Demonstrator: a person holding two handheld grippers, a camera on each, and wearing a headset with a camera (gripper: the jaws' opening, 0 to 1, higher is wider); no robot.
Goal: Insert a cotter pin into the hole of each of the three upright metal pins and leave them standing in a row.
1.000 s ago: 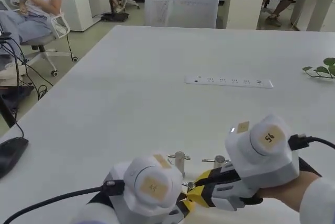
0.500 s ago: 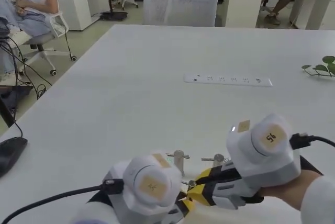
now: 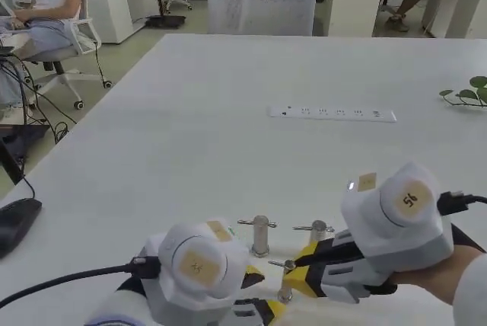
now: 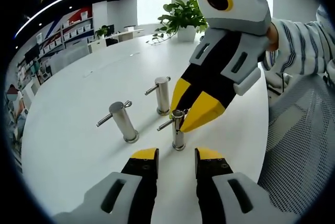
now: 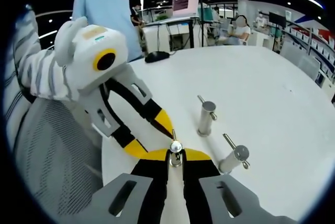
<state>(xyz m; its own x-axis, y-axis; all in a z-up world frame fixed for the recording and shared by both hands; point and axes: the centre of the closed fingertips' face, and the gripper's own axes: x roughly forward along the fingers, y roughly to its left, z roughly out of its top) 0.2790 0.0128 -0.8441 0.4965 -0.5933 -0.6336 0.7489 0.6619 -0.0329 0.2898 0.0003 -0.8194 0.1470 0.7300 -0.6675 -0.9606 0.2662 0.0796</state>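
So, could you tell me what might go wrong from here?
The right tool is shut on the head of the nearest upright silver metal pin; a sideways pull on release could topple it. Its thin wire cotter pin juts from one side and may slip out if not seated. The open left tool could nudge the base.

The left tool (image 4: 176, 157) and right tool (image 5: 176, 157) are showing yellow-and-black jaws; metal pins (image 4: 124, 123) and cotter pin (image 4: 165, 124) are gleaming silver on the white bench (image 3: 228, 151).

- Three metal pins (image 4: 124, 124) (image 4: 163, 96) (image 4: 178, 132)
- Three cotter pins (image 4: 104, 121) (image 4: 151, 89) (image 4: 165, 125)
- Two grippers (image 4: 176, 156) (image 5: 176, 156)
- One power strip (image 3: 332, 115)
- One mouse (image 3: 15, 223)
- One plant (image 3: 468, 97)
- One workbench (image 3: 190, 151)
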